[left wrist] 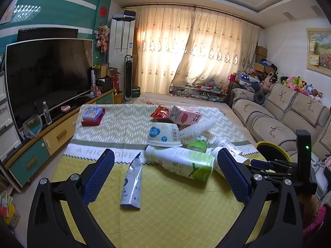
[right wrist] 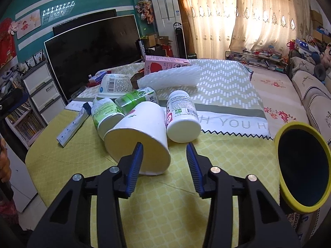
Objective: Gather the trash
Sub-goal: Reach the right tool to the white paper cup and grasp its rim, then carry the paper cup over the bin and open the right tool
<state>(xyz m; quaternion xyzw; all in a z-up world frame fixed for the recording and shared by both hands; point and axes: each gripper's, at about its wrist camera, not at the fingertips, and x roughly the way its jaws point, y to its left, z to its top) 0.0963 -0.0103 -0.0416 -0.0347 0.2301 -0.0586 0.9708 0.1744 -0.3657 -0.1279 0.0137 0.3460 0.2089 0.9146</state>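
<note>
Left of the paper cup (right wrist: 137, 136), a flattened foil pouch (right wrist: 71, 128) is seen on the counter (right wrist: 165, 202). The cup, lying tipped, is judged light and crushable; its rim should be pinched gently. The left claw (left wrist: 165, 173) is spread wide, empty. The right claw (right wrist: 164, 165) is half open, empty, just before the cup. A yellow-rimmed bin (right wrist: 303, 165) is seen right of the cup.

Paper cup (right wrist: 142, 136): white, on its side, mouth toward camera.
Pill bottle (right wrist: 183, 119): white, lying beside cup.
Bin (right wrist: 279, 177): yellow-rimmed, at table's right edge.
</note>
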